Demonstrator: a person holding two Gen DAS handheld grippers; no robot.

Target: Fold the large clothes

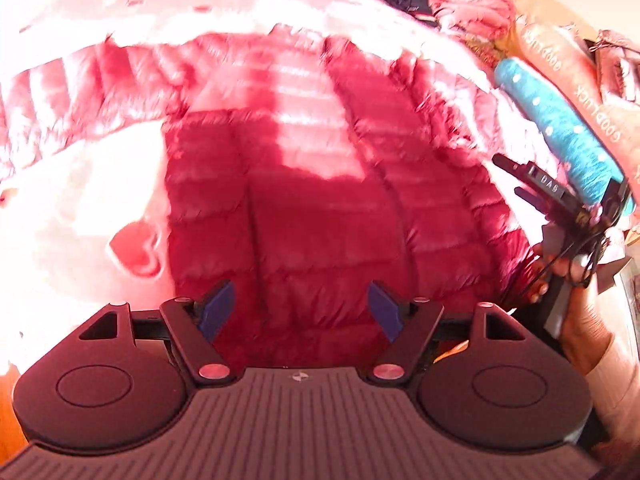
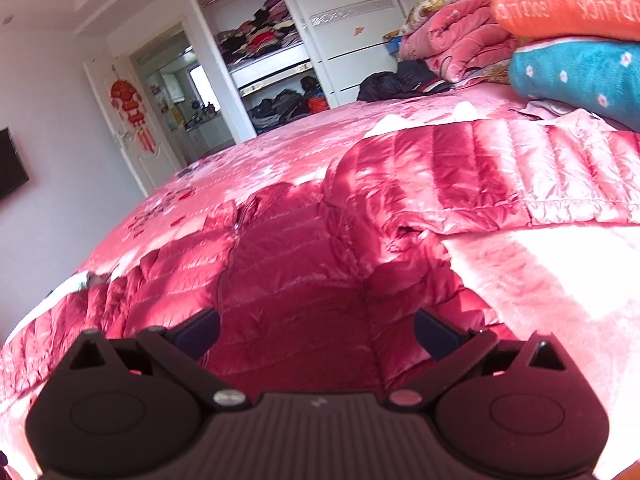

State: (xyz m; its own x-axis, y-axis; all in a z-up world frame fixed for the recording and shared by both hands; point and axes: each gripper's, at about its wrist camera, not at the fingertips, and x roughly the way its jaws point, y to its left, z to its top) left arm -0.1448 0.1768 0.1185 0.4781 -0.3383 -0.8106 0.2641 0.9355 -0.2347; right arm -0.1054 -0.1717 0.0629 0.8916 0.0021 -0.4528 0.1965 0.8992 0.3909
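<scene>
Red down jacket (image 1: pixel 320 200) lies flat; both jaws apart, empty; orange pillow (image 2: pixel 568 4) reads "GOODLUCK".

Red puffer jacket (image 1: pixel 320 184): glossy quilted synthetic cloth. Bedspread (image 2: pixel 248 160) at 12 o'clock of it: pink satin-sheen cloth. Teal blanket roll (image 2: pixel 576 76), 2 o'clock: fuzzy fleece. Gripper housing (image 1: pixel 304 420): matt ribbed black plastic.

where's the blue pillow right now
In the right wrist view the blue pillow sits at the far right on the bed, under the orange pillow, just beyond the red jacket's sleeve.
</scene>
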